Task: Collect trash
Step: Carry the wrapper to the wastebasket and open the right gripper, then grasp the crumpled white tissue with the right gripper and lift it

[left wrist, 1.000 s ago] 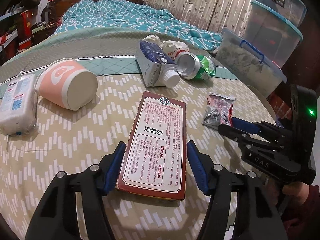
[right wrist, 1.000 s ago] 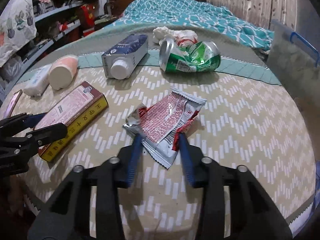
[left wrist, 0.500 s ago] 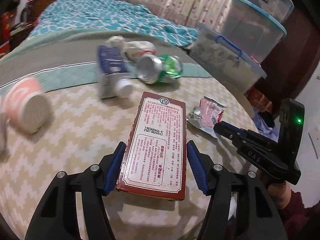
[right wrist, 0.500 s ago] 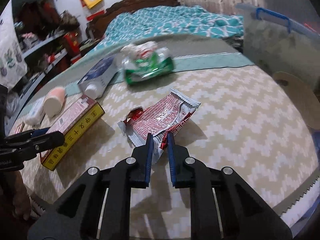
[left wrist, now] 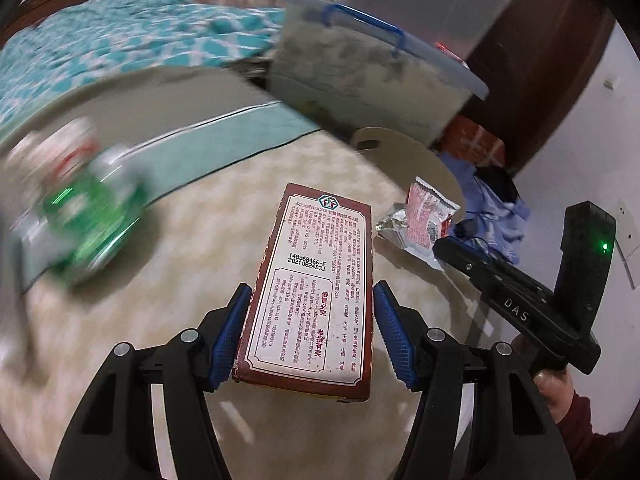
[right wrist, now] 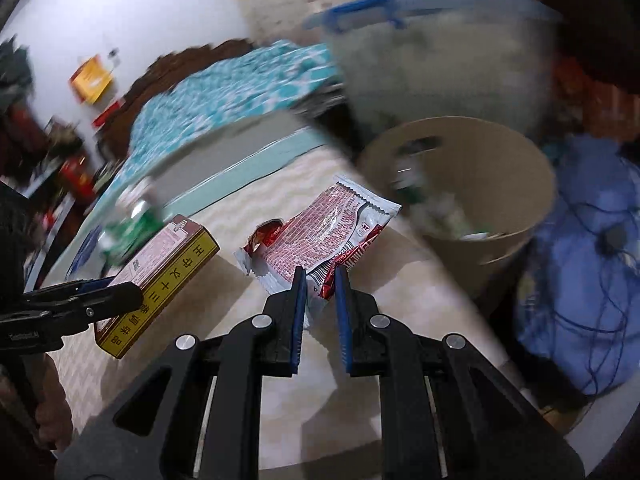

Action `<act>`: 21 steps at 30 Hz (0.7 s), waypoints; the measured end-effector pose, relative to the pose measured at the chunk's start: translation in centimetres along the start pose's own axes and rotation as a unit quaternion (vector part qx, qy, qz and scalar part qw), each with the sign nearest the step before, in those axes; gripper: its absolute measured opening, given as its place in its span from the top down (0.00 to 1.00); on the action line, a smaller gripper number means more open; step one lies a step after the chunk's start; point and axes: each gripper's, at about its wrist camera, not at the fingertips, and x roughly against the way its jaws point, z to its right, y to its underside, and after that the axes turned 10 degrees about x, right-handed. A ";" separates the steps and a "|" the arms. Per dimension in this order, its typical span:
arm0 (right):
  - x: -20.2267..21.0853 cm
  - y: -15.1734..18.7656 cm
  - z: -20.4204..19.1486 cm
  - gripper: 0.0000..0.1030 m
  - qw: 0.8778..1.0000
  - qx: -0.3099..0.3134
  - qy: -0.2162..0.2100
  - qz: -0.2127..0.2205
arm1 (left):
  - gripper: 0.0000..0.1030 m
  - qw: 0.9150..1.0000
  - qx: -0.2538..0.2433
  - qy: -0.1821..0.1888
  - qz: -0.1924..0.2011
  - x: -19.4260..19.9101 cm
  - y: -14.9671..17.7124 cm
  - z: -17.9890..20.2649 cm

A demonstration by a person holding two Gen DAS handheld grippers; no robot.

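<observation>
Between the left gripper (left wrist: 312, 330) pads, box (left wrist: 316, 292) points lengthwise ahead; right gripper (right wrist: 320, 280) pinches wrapper (right wrist: 320, 236), probably airborne.

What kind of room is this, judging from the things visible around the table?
Most likely a bedroom that also serves for storage: a bed with a teal patterned quilt, a carved wooden headboard, and a large lidded plastic storage box.

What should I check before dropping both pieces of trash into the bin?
1. Left gripper clamped on the box: ok.
2. Right gripper pinching the red wrapper: ok, only by its corner.
3. Beige bin open on top: ok.
4. Room left in the bin: ok, trash covers only its bottom.
5. Wrapper over the bin mouth: not ok, it is beside the rim.
6. Box over the bin: not ok.
</observation>
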 end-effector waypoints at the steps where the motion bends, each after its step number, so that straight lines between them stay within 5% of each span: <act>1: -0.1 -0.3 1.2 0.83 1.000 -0.009 0.004 0.001 | 0.43 1.000 -0.007 0.003 -0.003 -0.8 -0.7 0.8; 10: -3.0 -3.8 9.5 0.78 0.996 -0.086 0.026 -0.013 | 0.36 0.994 -0.102 0.004 -0.027 -10.4 -7.2 10.3; 11: -3.0 -3.9 10.0 0.72 0.995 -0.096 0.025 -0.009 | 0.27 0.994 -0.106 -0.004 -0.022 -10.8 -7.4 10.8; 13: -2.3 -4.0 10.3 0.20 0.994 -0.105 0.030 0.017 | 0.25 0.994 -0.106 -0.011 -0.004 -11.2 -8.0 11.3; 21: -0.2 -3.1 8.5 0.25 0.992 -0.107 0.017 0.059 | 0.25 0.999 -0.049 0.005 0.024 -5.2 -5.8 6.5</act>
